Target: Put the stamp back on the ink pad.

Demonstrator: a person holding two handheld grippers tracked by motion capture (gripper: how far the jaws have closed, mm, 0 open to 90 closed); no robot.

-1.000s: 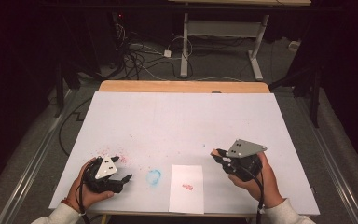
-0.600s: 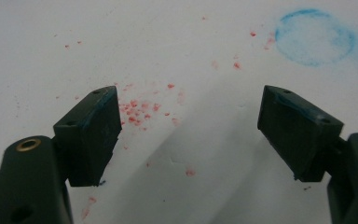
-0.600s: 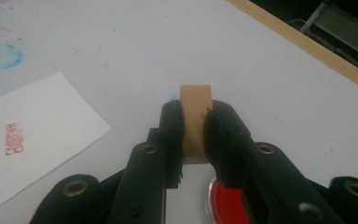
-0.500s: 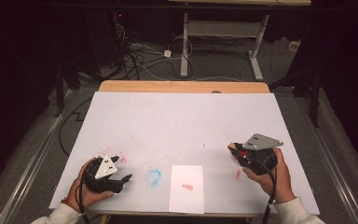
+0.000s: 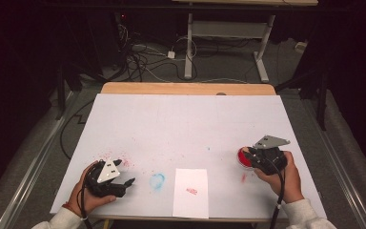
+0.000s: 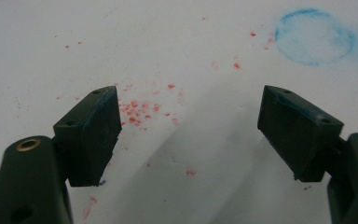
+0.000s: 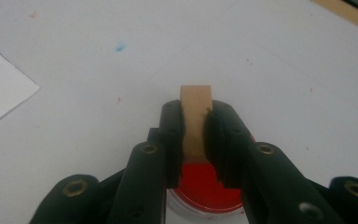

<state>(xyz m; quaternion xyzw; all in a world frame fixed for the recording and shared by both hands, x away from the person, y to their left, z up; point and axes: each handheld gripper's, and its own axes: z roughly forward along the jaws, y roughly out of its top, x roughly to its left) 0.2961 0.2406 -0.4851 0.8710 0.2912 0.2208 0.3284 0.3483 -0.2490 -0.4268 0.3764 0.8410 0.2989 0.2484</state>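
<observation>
Right gripper [image 7: 196, 135]: clamped a wooden stamp [image 7: 196, 116] above the red ink pad [image 5: 244, 156].
Left gripper [image 6: 191, 135]: jaws apart, empty, at 8 o'clock.

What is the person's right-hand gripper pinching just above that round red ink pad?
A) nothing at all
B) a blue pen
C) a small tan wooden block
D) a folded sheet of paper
C: in the right gripper view, the right gripper has its jaws shut on a small tan wooden block, with the red ink pad right beneath it.
</observation>
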